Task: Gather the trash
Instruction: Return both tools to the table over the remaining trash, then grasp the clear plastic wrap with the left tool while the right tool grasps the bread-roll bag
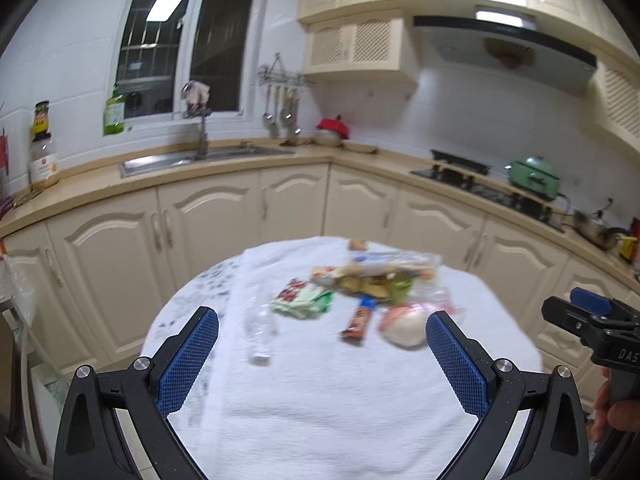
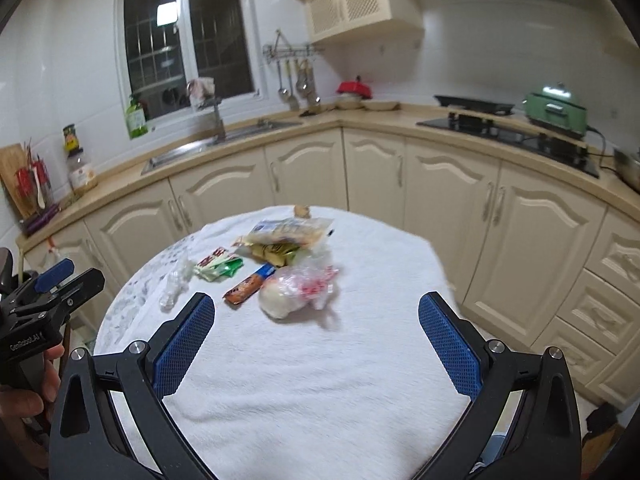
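I hold both hand-held grippers above a round counter [image 2: 360,380] draped in a white towel. Left hand-held gripper [image 1: 322,322]: blue pads spread wide, nothing between them. Right hand-held gripper [image 2: 316,308]: likewise spread, empty. In the right wrist view the left unit's body reads "GenRobot.AI"; in the left wrist view the right unit shows "DAS", cut off. The trash lies on the counter's far half: crumpled clear plastic [image 2: 176,280], a green-and-red wrapper [image 2: 219,266], a brown snack bar wrapper [image 2: 249,285], a white ball in a plastic bag [image 2: 296,290], and a clear bag of packets [image 2: 286,236]. Their print is too blurred to read.
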The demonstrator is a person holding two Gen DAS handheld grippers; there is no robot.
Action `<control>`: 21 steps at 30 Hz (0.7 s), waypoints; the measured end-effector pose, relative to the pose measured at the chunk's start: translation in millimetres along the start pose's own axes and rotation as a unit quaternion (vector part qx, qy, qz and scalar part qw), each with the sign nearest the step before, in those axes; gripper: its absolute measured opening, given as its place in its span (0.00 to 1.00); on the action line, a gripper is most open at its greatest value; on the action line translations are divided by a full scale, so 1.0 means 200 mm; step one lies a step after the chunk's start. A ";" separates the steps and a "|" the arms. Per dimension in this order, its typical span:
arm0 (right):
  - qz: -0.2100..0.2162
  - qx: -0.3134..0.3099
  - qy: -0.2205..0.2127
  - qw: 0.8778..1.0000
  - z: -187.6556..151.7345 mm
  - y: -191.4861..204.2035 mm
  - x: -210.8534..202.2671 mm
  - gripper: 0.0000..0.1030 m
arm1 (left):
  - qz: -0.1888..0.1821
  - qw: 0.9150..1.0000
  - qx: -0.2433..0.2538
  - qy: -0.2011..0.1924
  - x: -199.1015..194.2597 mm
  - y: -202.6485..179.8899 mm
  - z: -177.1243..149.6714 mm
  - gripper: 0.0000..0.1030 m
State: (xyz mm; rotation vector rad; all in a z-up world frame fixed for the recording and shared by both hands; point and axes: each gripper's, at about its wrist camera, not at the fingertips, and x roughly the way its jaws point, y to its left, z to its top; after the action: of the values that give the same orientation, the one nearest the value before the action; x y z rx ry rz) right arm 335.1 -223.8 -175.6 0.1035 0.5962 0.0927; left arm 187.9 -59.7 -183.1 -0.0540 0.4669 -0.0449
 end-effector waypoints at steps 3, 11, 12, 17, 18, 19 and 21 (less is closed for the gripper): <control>0.006 -0.004 0.026 1.000 0.00 0.03 0.15 1.00 | 0.015 1.000 -0.008 0.015 0.10 0.04 0.04 0.99; 0.005 0.000 0.079 0.997 -0.01 0.09 0.48 1.00 | 0.050 0.996 -0.005 0.079 0.53 0.15 0.16 0.99; 0.006 0.003 0.087 0.996 -0.01 0.08 0.53 1.00 | 0.053 0.995 0.001 0.088 0.59 0.15 0.17 0.99; 0.008 0.025 0.116 0.993 0.00 0.07 0.73 1.00 | 0.061 0.987 0.041 0.143 0.95 0.18 0.23 0.99; 0.008 0.028 0.120 0.992 0.00 0.07 0.76 1.00 | 0.062 0.986 0.049 0.149 1.02 0.20 0.25 0.99; 0.007 0.033 0.124 0.992 0.01 0.06 0.80 1.00 | 0.067 0.984 0.058 0.156 1.07 0.19 0.25 0.99; 0.008 0.041 0.133 0.990 0.01 0.05 0.87 1.00 | 0.074 0.980 0.070 0.170 1.17 0.19 0.26 0.99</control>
State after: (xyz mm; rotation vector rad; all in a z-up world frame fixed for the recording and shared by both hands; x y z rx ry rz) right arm 479.0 -193.0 -269.1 0.1780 0.8654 0.0981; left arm 420.7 -31.8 -243.2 0.1297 0.8069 0.0611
